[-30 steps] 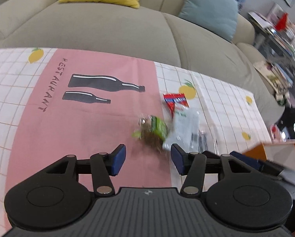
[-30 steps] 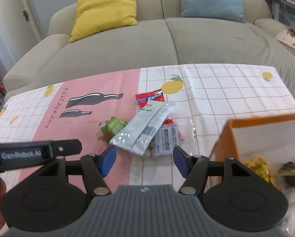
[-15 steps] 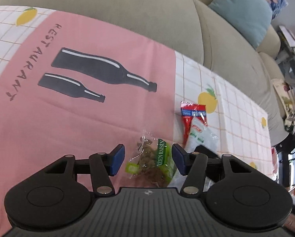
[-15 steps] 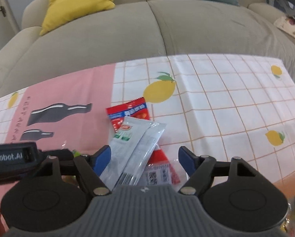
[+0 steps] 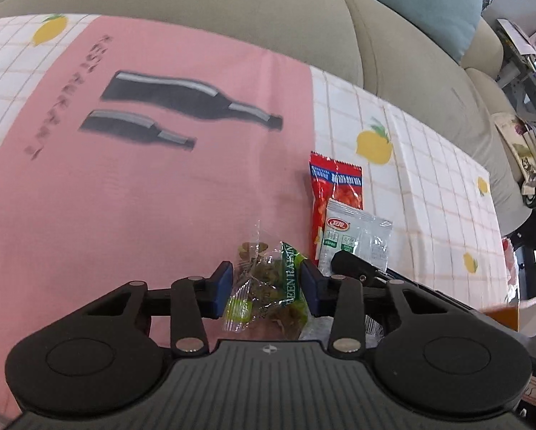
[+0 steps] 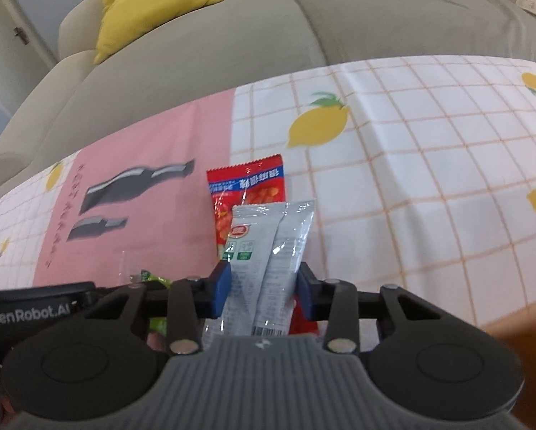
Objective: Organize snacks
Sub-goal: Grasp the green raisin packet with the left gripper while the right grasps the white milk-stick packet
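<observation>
My left gripper point(image 5: 266, 286) has its blue pads on both sides of a clear-and-green raisin packet point(image 5: 268, 286) lying on the pink tablecloth; the jaws have closed in on it. My right gripper point(image 6: 262, 292) has its pads against a grey-white snack packet point(image 6: 268, 251), which lies over a red snack packet point(image 6: 246, 193). The grey-white packet point(image 5: 354, 236) and red packet point(image 5: 334, 186) also show in the left wrist view, just right of the raisins. The raisin packet's green edge point(image 6: 153, 279) shows behind the left gripper's body in the right wrist view.
An orange box edge point(image 6: 518, 322) is at the right, also in the left wrist view point(image 5: 501, 313). A beige sofa point(image 6: 303, 36) with a yellow cushion point(image 6: 153, 0) runs behind the table. A cluttered shelf point(image 5: 533, 53) stands at the far right.
Both grippers have moved down and forward onto the packets and their jaws have narrowed, the left around the raisin packet, the right around the grey-white packet.
</observation>
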A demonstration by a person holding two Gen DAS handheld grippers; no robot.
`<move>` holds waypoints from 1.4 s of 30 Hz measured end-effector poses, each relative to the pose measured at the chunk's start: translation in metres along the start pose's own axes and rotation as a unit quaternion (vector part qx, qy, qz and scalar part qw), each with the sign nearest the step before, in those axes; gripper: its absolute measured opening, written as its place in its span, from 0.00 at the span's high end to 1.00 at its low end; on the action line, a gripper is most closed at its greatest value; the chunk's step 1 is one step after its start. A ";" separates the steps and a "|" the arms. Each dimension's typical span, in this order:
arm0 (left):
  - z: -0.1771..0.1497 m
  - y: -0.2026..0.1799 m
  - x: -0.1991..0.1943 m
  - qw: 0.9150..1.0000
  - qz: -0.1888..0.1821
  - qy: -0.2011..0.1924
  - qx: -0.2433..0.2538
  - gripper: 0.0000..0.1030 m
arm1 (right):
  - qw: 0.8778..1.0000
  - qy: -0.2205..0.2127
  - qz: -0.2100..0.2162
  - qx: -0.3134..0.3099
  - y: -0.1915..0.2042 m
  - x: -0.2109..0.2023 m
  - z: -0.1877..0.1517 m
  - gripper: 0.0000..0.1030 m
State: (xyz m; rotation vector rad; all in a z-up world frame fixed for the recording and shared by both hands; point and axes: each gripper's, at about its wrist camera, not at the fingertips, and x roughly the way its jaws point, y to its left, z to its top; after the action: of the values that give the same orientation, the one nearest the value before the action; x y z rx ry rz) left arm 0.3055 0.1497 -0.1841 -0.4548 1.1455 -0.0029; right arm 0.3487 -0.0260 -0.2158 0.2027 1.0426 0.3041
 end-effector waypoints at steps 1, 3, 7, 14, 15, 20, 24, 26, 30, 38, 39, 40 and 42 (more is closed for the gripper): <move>-0.007 0.003 -0.005 1.000 0.002 0.000 -0.004 0.56 | 1.000 0.002 0.003 -0.003 0.002 -0.003 -0.005 0.65; -0.021 0.009 -0.015 1.000 0.007 0.001 -0.009 0.56 | 1.000 0.008 0.011 -0.008 0.007 -0.011 -0.019 0.66; -0.052 0.023 -0.038 1.000 0.015 0.006 -0.020 0.56 | 0.999 0.020 0.028 -0.020 0.016 -0.027 -0.050 0.69; -0.103 0.044 -0.068 0.999 0.023 0.017 -0.033 0.57 | 0.997 0.043 0.039 -0.047 0.028 -0.056 -0.110 0.74; -0.109 0.045 -0.072 0.999 0.023 0.019 -0.034 0.57 | 0.997 0.043 0.039 -0.049 0.028 -0.059 -0.115 0.74; -0.127 0.041 -0.084 0.999 0.033 0.022 -0.021 0.58 | 0.996 0.045 0.039 -0.070 0.027 -0.073 -0.136 0.74; -0.134 0.034 -0.090 0.999 0.042 0.025 0.016 0.57 | 0.994 0.040 0.030 -0.093 0.029 -0.085 -0.139 0.71; -0.139 0.030 -0.099 0.998 0.042 0.003 0.055 0.47 | 0.994 0.031 0.027 -0.099 0.028 -0.094 -0.142 0.64; -0.147 0.023 -0.114 0.991 0.036 -0.029 0.123 0.32 | 0.995 0.018 0.034 -0.095 0.021 -0.114 -0.153 0.53; -0.153 -0.007 -0.119 0.938 0.054 -0.066 0.336 0.23 | 0.992 0.000 0.034 -0.121 0.027 -0.127 -0.175 0.37; -0.152 -0.010 -0.115 0.927 0.057 -0.063 0.364 0.22 | 0.992 0.003 0.038 -0.120 0.028 -0.126 -0.175 0.37; -0.152 -0.012 -0.111 0.917 0.060 -0.057 0.390 0.22 | 0.992 0.005 0.040 -0.117 0.029 -0.124 -0.176 0.37; -0.149 -0.012 -0.103 0.902 0.060 -0.042 0.425 0.22 | 0.992 0.009 0.037 -0.120 0.031 -0.119 -0.176 0.34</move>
State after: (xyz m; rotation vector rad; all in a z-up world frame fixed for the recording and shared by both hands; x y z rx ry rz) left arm 0.1341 0.1114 -0.1395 0.3942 0.9750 -0.3620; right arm 0.1349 -0.0334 -0.1954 0.0226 1.0084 0.4965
